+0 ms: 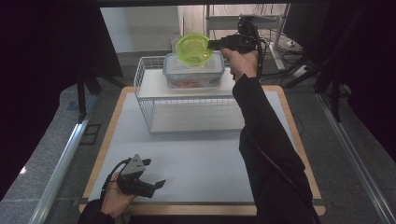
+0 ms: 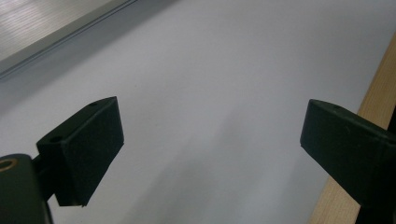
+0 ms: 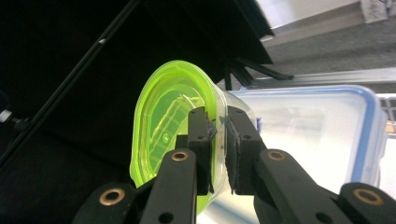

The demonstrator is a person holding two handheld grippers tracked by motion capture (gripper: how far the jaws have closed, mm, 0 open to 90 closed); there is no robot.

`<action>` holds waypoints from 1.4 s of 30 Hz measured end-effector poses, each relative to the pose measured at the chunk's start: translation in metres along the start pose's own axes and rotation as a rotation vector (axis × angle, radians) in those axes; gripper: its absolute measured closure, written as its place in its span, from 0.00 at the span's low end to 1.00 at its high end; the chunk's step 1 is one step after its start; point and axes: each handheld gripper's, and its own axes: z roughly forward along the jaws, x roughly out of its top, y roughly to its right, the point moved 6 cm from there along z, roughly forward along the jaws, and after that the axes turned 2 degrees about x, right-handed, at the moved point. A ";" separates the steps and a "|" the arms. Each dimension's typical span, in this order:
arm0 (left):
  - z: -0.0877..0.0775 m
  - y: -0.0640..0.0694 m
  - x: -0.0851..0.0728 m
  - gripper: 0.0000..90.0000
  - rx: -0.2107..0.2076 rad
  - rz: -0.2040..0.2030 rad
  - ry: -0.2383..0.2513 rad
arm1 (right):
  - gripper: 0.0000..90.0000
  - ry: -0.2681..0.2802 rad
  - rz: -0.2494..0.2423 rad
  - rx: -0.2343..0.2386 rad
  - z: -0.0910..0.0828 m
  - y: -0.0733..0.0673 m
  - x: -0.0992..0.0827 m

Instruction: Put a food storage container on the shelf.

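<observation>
Above the clear lidded box (image 1: 194,70) on the wire shelf (image 1: 187,88), I am holding the green container (image 1: 194,47) by its wall, right tongs (image 3: 219,140) clamped, arm outstretched, while left tongs (image 1: 152,175) are resting apart over the counter (image 1: 201,158).

White-topped table (image 1: 196,158) with wood edging on grey floor (image 1: 56,140). Black curtains (image 1: 46,70) hang on both sides, a pale wall (image 1: 140,28) stands behind. Metal shelving frame (image 1: 243,21) and cables (image 1: 299,65) at back right.
</observation>
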 end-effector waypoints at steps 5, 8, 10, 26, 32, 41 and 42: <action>0.000 0.000 0.000 0.07 -0.008 0.000 -0.002 | 0.88 0.013 0.043 -0.002 0.012 0.009 0.006; 0.000 0.001 0.000 0.07 -0.010 0.001 -0.002 | 0.85 0.020 0.043 -0.023 0.016 0.011 0.008; 0.001 0.001 0.000 0.07 -0.012 0.002 -0.004 | 0.83 0.031 0.042 -0.036 0.018 0.013 0.008; 0.002 0.002 -0.001 0.07 -0.006 0.006 -0.010 | 0.35 0.045 -0.198 -0.098 -0.006 0.010 -0.006; 0.001 0.000 -0.001 0.06 0.001 -0.005 -0.003 | 0.22 0.016 -0.319 -0.090 -0.024 0.011 -0.042; 0.001 -0.002 0.000 0.06 0.004 -0.014 0.006 | 0.12 -0.010 -0.465 -0.075 -0.045 0.015 -0.113; 0.001 -0.002 0.000 0.05 0.005 -0.013 0.006 | 0.10 -0.015 -0.499 -0.084 -0.049 0.018 -0.127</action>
